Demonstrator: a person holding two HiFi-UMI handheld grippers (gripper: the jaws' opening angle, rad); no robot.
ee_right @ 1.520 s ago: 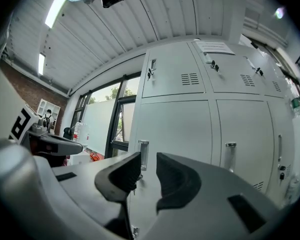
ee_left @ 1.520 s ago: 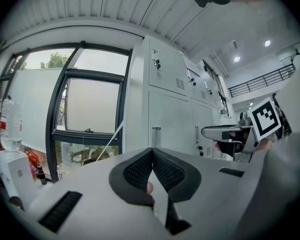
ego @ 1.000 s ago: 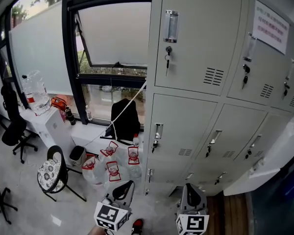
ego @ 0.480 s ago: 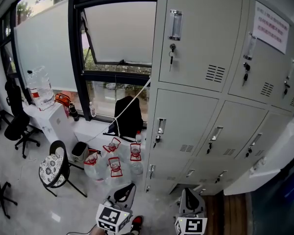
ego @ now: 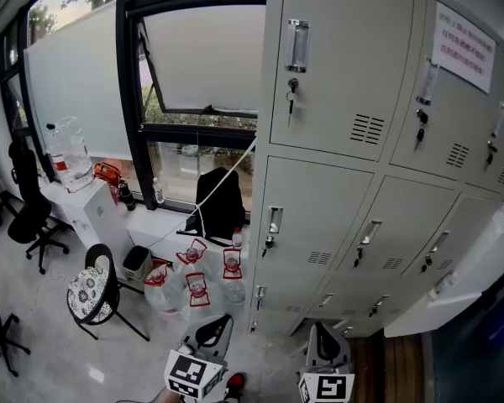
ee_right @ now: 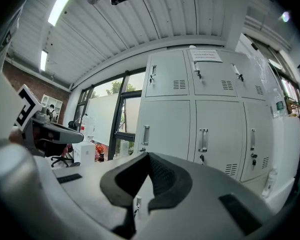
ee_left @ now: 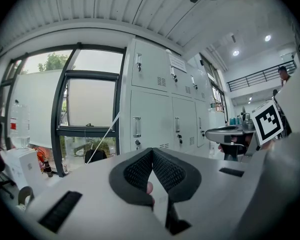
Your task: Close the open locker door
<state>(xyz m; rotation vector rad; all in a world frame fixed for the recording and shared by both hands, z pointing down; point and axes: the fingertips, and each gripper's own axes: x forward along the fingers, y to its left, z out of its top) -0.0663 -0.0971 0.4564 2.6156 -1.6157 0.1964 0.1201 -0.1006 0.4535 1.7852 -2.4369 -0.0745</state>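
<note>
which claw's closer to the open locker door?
Right. The right claw hangs just left of the open locker door, not touching it; the left claw is farther left, below the water jugs.

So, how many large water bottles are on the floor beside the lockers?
4 water bottles, clustered left of the lockers: back left, back right, front left, front right. More may be hidden behind them.

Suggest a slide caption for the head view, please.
Left claw and right claw, both shut, low before pale grey metal lockers and a dark-framed window; one locker door, lower right, stands open.
</note>
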